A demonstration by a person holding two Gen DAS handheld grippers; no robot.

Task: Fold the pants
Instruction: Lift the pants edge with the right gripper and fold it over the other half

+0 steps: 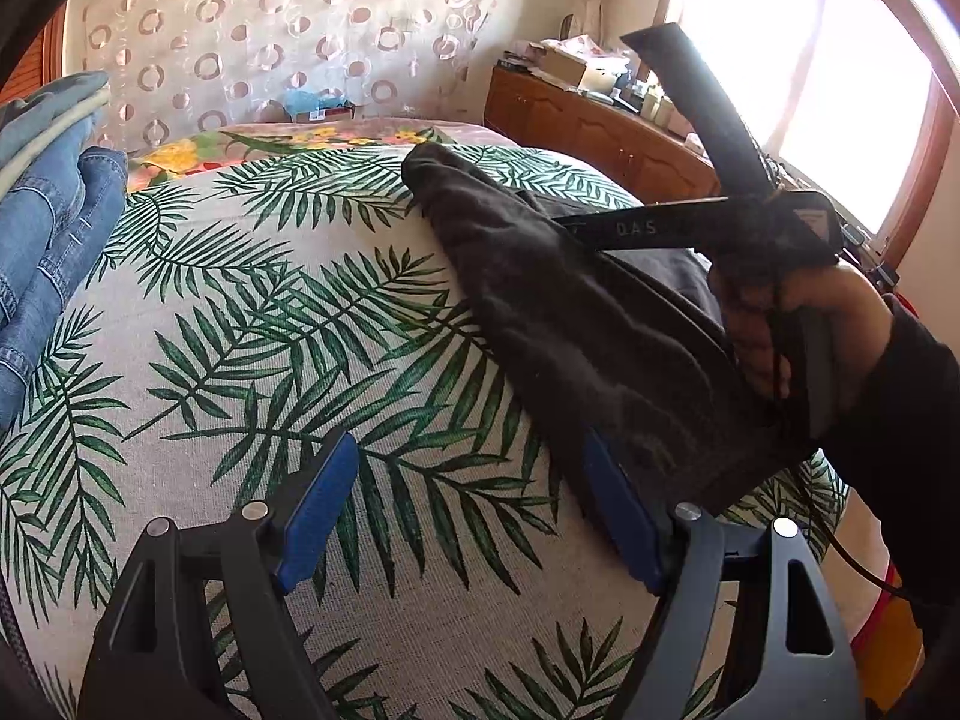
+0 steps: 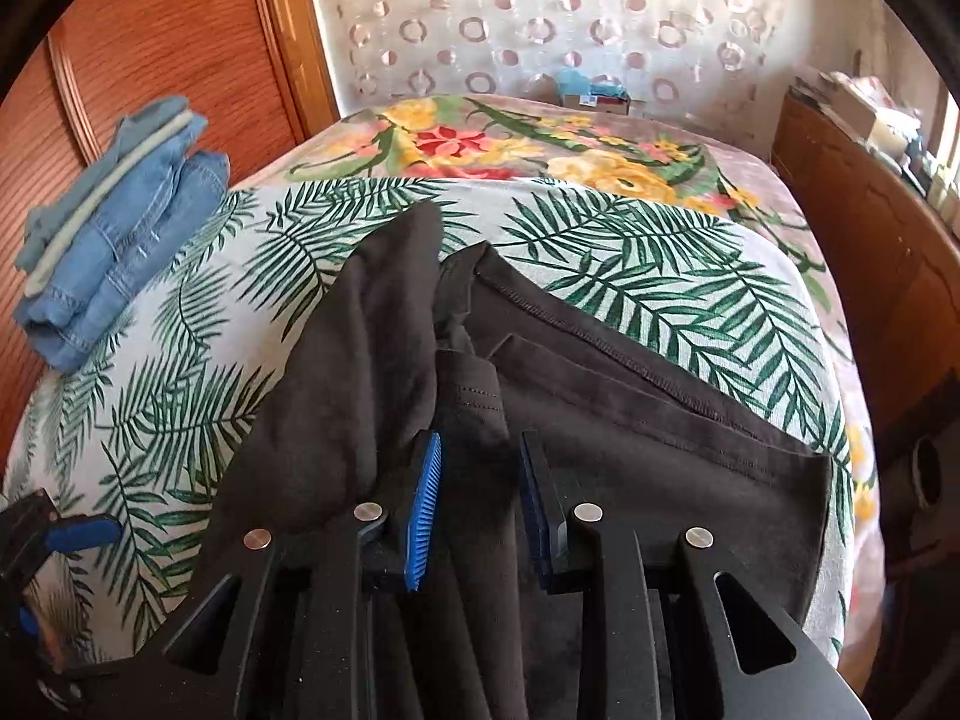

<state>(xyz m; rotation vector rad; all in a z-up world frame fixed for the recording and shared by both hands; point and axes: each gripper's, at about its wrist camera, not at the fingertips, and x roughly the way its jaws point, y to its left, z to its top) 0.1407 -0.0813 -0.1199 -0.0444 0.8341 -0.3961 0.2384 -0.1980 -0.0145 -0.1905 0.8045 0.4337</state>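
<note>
Pants: dark brown pants [image 2: 630,432] sprawled over the palm-leaf cover [image 2: 168,396] on the bed, one leg bunched and lifted toward the middle, the rest lying flatter out to the right.

Left gripper: the left gripper [image 1: 474,510] hovers low over the leaf print, jaws spread wide. The right blue pad [image 1: 618,516] sits right at the edge of the brown cloth; the left one is over bare cover. Nothing between them.

Right gripper: the right gripper [image 2: 480,504] is down on the pants, jaws apart, a ridge of fabric running up between the blue pads. Whether they actually press it is hard to judge from this angle.

Right hand: seen from the left camera, the person's hand [image 1: 798,324] wraps the handle just over the raised cloth.

Jeans: a folded stack of blue jeans [image 2: 120,228] at the far left edge of the bed, well apart from the brown pair.

Backdrop: floral blanket [image 2: 540,150] beyond the leaf cover, wooden wardrobe [image 2: 180,30] on the left, cluttered dresser [image 1: 600,126] under a bright window [image 1: 828,90].
</note>
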